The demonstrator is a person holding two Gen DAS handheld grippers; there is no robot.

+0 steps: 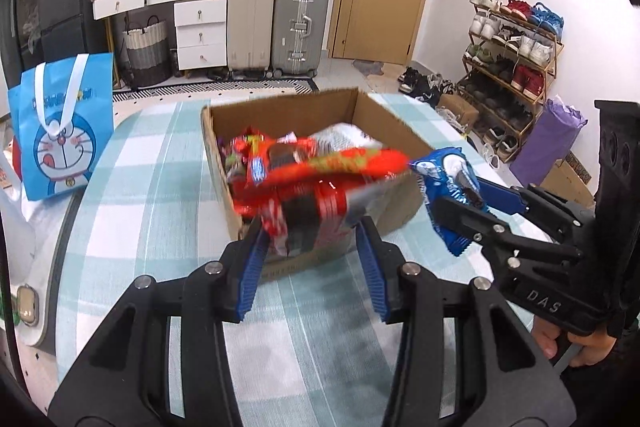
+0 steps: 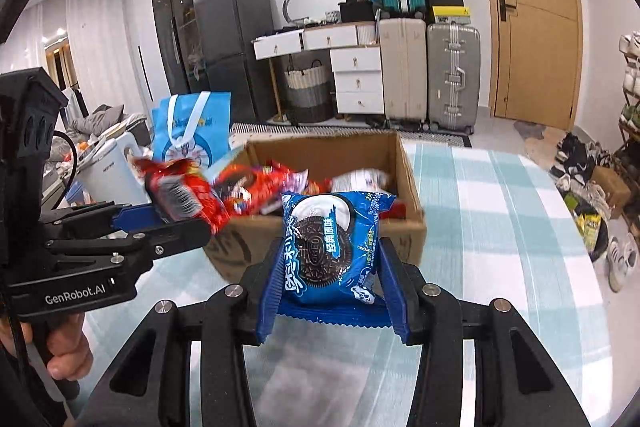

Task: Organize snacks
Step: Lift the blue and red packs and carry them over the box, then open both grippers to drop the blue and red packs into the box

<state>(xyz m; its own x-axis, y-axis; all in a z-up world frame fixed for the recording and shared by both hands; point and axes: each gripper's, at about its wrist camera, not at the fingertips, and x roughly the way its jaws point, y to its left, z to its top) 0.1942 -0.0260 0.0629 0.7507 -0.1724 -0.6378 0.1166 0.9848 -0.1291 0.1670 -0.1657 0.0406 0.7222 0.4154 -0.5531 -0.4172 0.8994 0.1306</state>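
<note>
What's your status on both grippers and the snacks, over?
Left gripper shut on red cookie packet. Right gripper shut on blue Oreo packet. Both above brown cardboard box of snacks. Nothing blocking.

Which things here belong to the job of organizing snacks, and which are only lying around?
Belong to the job:
- red snack pack, gripped by the left gripper
- blue cookie pack, gripped by the right gripper
- cardboard box with more snacks

Just lying about:
- blue cartoon bag
- suitcases
- shoe rack
- white drawers
</note>
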